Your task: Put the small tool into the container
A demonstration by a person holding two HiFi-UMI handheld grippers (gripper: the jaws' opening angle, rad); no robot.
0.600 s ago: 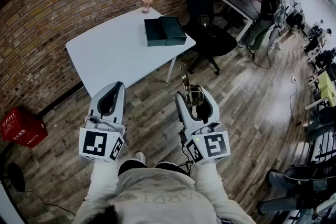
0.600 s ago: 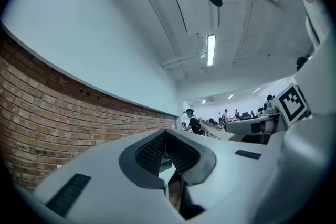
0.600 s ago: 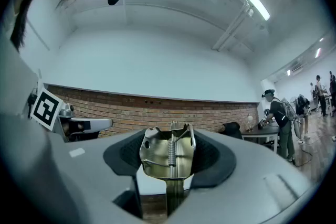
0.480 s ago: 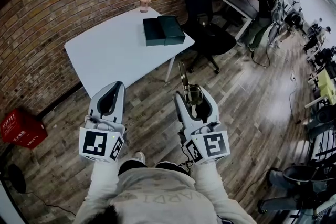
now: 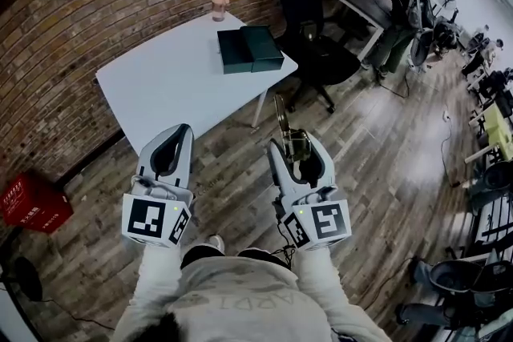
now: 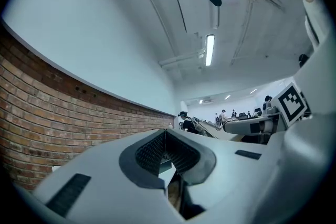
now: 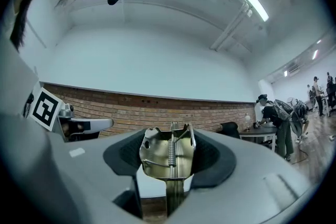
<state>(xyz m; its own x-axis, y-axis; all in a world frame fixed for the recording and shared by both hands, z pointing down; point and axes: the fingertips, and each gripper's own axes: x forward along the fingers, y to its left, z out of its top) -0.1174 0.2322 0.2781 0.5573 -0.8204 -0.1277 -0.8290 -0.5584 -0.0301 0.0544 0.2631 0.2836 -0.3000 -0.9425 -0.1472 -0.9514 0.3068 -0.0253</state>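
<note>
My right gripper (image 5: pixel 297 143) is shut on the small metal tool (image 5: pixel 283 121), a brass-coloured sprung clamp that sticks up past the jaws. In the right gripper view the tool (image 7: pixel 168 150) fills the gap between the dark pads (image 7: pixel 124 156) of that gripper (image 7: pixel 170 153). My left gripper (image 5: pixel 168 142) is level with it on the left, shut and empty; the left gripper view shows its ribbed pads (image 6: pixel 149 152) meeting. The dark green box (image 5: pixel 250 49), its lid beside it, sits on the far right part of the white table (image 5: pixel 164 84). Both grippers hang over the wooden floor, short of the table.
A pink cup (image 5: pixel 219 5) stands at the table's far edge by the brick wall (image 5: pixel 72 20). A black office chair (image 5: pixel 313 20) is right of the table. A person (image 5: pixel 397 4) stands at a dark desk beyond. A red crate (image 5: pixel 24 203) lies on the floor at left.
Both grippers keep their places, the tool still held. The view has drifted slightly, and the person at the far desk has shifted.
</note>
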